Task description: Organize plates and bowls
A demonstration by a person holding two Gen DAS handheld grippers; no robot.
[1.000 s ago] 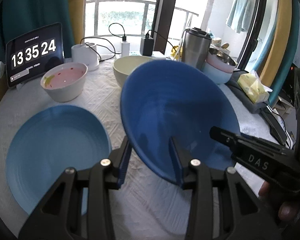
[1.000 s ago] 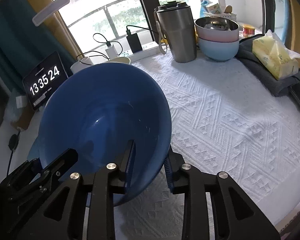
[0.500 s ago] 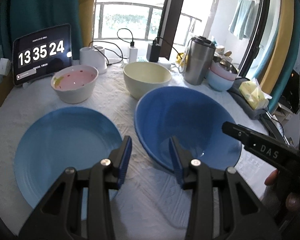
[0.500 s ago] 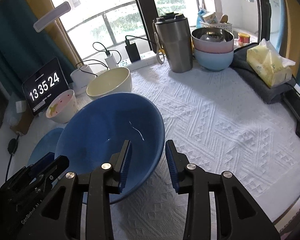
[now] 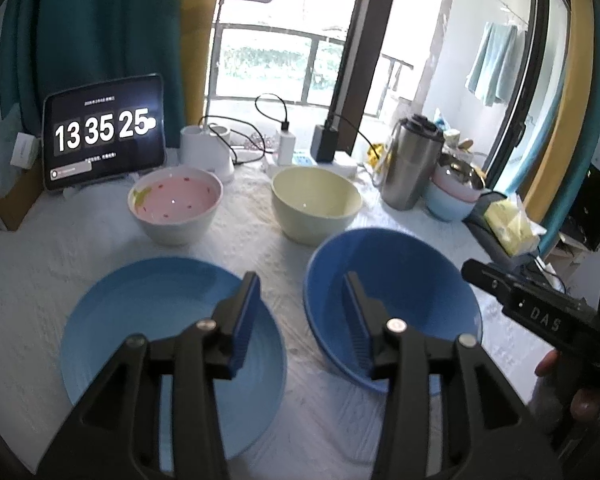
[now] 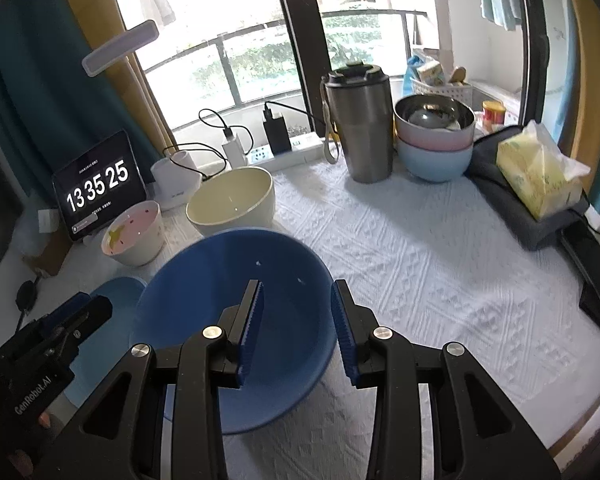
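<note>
A dark blue bowl (image 5: pixel 400 280) (image 6: pixel 220 292) sits upright on the white cloth, just right of a light blue plate (image 5: pixel 160 320) (image 6: pixel 116 292). Behind them stand a pink-lined bowl (image 5: pixel 176 204) (image 6: pixel 134 232) and a cream bowl (image 5: pixel 316 204) (image 6: pixel 232 200). My left gripper (image 5: pixel 300 284) hovers over the gap between plate and bowl, its jaws opening, the pads touching nothing. My right gripper (image 6: pixel 298 292) hangs open above the blue bowl's right rim without pressing on it. Each gripper shows in the other's view: right (image 5: pixel 540 312), left (image 6: pixel 60 328).
Along the back stand a tablet clock (image 5: pixel 104 140), a white lamp base (image 5: pixel 208 152), chargers with cables, a steel tumbler (image 6: pixel 364 128) and stacked bowls (image 6: pixel 436 136). A tissue pack (image 6: pixel 540 176) lies on a dark pouch at the right. White cloth (image 6: pixel 440 280) stretches right of the blue bowl.
The blue bowl, held tilted between both grippers a second ago, now rests flat on the cloth. Both grippers let go of its rim and rose away from it.
</note>
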